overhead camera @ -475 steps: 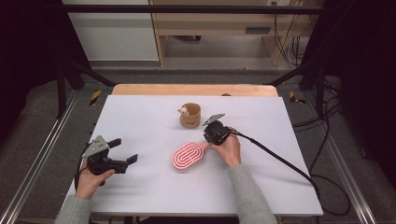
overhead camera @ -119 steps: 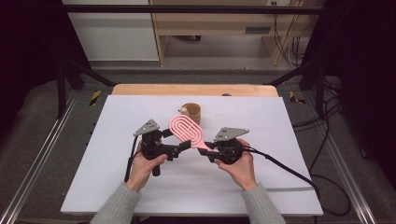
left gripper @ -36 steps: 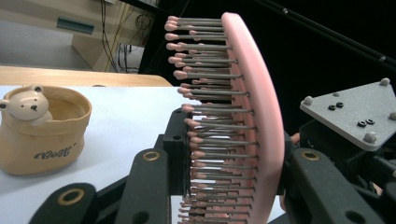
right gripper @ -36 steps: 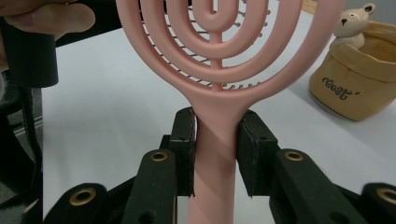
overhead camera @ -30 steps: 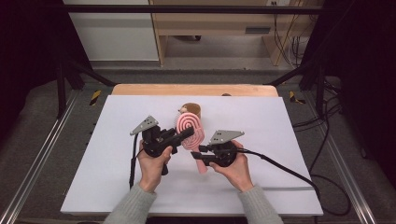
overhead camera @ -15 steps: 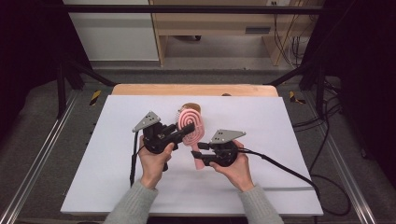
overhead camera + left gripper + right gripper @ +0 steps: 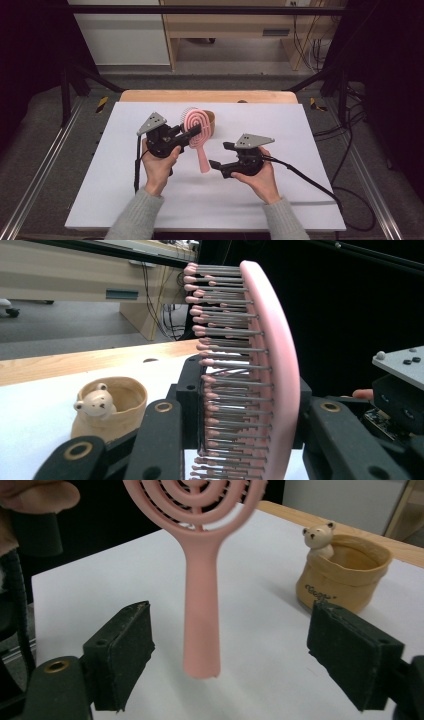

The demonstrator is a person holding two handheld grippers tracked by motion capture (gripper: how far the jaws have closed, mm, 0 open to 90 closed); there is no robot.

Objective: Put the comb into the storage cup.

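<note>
One pink plastic hairbrush with a spiral open-work head and grey pink-tipped pins [image 7: 196,131] is in hand here, held off the table with its head up and handle hanging down. Left gripper [image 7: 192,134] is pinched across the head: one jaw against the pin side, one on the smooth back, as its own view shows [image 7: 260,370]. Right gripper [image 7: 219,155] has just been opening; its pads stand wide on either side of the handle [image 7: 201,605], touching nothing.

Handling, my read:
- Light, rigid plastic body, so little load on the grip.
- Pins likely flex, so the clamp on the head is a bit spongy and could creep or rotate.
- Smooth, round, tapered handle: slippery, may pivot between flat pads. Best hold is mid-handle or the neck just under the head, pads square to it.
- Not fragile, though the thin spiral ribs won't like hard squeezing.

Surface: flat white tabletop [image 7: 150,200] with a light wooden strip along the far edge [image 7: 210,96]. Small tan soft pot with a bear figure on its rim [image 7: 345,575] sits just behind the brush. Room is dark around the rig, with black frame rails, cables on the floor and pale wooden furniture at the back.
</note>
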